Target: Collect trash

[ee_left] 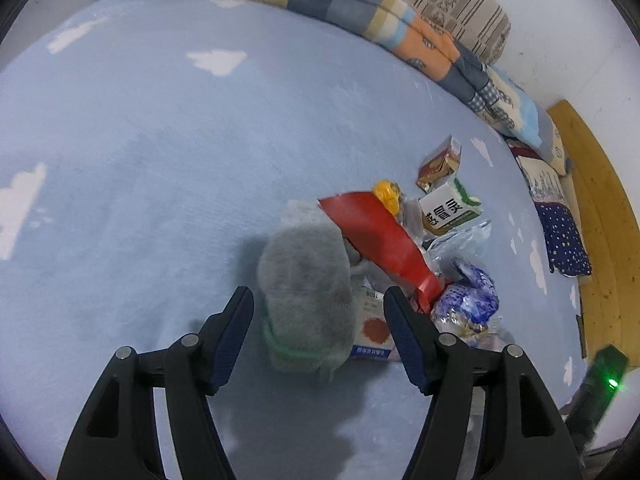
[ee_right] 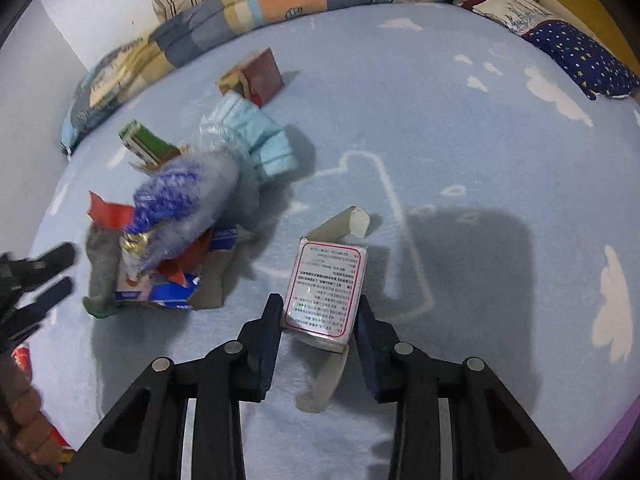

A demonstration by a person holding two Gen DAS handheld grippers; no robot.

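Observation:
A pile of trash lies on the light blue bed cover (ee_left: 160, 140). In the left wrist view my left gripper (ee_left: 318, 300) is open, its fingers on either side of a grey sock (ee_left: 306, 280) at the near edge of the pile. Beside the sock are a red wrapper (ee_left: 384, 236), a blue-white crumpled bag (ee_left: 466, 296) and a white-green box (ee_left: 450, 210). In the right wrist view my right gripper (ee_right: 320, 312) is shut on a white box with a red-bordered label (ee_right: 326, 290), its flaps open. The pile (ee_right: 176, 216) lies to its left.
A brown-red carton (ee_right: 256, 76) and a light blue face mask (ee_right: 256, 136) lie further back. A folded patchwork quilt (ee_left: 360, 4) and pillows (ee_left: 560, 216) line the far edge. A wooden bed frame (ee_left: 600, 208) runs along the right. The left gripper shows in the right wrist view (ee_right: 36, 280).

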